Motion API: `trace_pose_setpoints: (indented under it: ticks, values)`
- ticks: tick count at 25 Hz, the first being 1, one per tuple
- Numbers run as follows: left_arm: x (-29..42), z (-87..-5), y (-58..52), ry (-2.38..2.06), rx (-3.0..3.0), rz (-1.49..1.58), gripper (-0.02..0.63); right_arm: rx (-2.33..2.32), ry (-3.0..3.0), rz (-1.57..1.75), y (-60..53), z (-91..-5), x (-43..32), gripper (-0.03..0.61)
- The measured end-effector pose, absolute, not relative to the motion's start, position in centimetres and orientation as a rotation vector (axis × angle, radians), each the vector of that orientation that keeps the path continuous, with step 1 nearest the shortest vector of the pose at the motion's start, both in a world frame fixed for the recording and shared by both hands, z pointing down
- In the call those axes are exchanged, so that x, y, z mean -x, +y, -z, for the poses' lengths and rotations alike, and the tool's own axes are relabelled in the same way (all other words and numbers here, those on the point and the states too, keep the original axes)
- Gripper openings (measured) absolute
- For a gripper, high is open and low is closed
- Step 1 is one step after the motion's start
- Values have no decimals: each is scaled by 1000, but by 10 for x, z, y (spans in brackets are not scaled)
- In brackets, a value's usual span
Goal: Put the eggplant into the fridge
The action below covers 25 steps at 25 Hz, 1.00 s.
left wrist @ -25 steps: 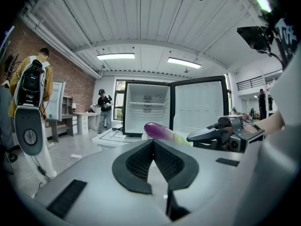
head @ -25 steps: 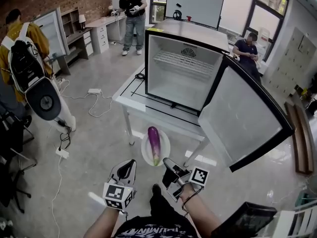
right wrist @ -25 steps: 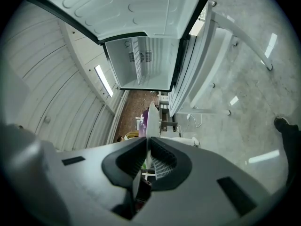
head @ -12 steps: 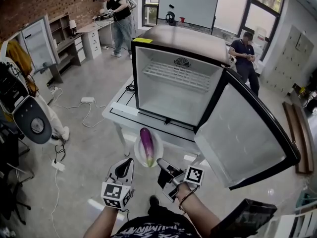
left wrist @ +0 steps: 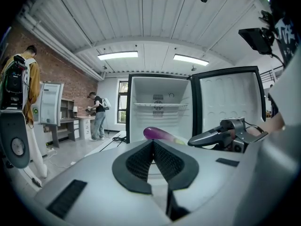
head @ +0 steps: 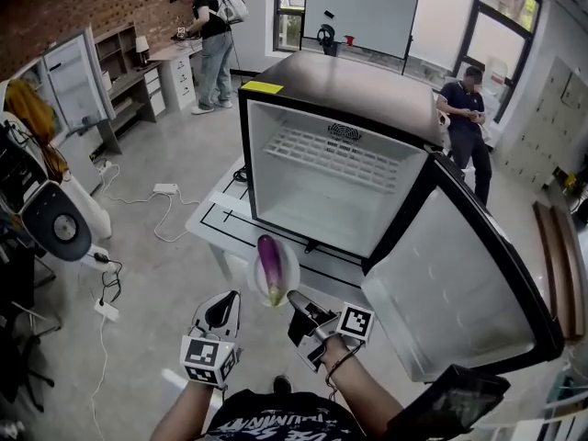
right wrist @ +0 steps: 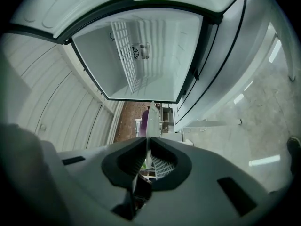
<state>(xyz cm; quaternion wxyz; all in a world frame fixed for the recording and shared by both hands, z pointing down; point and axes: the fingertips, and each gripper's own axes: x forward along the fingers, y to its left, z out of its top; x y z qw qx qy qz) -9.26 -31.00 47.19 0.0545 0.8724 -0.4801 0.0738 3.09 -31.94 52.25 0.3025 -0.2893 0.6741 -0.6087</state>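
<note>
Grey concrete floor point(head: 156, 265) is spreading out to the left of the fingers point(head: 219, 312) of the left gripper point(head: 228, 296), with cables point(head: 170, 200) trailing over it. Far ahead and left of them, a brick wall point(head: 55, 7) is backing a desk point(head: 184, 49) and shelves point(head: 124, 44). Far ahead and to the right, a whiteboard point(head: 358, 7) and big windows point(head: 501, 3) are letting daylight in. Strip lights point(left wrist: 117, 55) are glowing overhead.

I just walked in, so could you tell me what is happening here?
A person holds a round white plate by its rim in the right claw, with a long purple eggplant lying on it, before the black-edged fridge, whose door stands open. The left claw is shut and empty. The eggplant is not yet inside.
</note>
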Motion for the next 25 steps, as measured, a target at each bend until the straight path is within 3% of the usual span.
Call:
trace_pose_setpoints:
  ticks: [25]
  values:
    - [57,-488,-451,-1245,-2756,-286,9,905,1644,1557,-434,-547,-66,21]
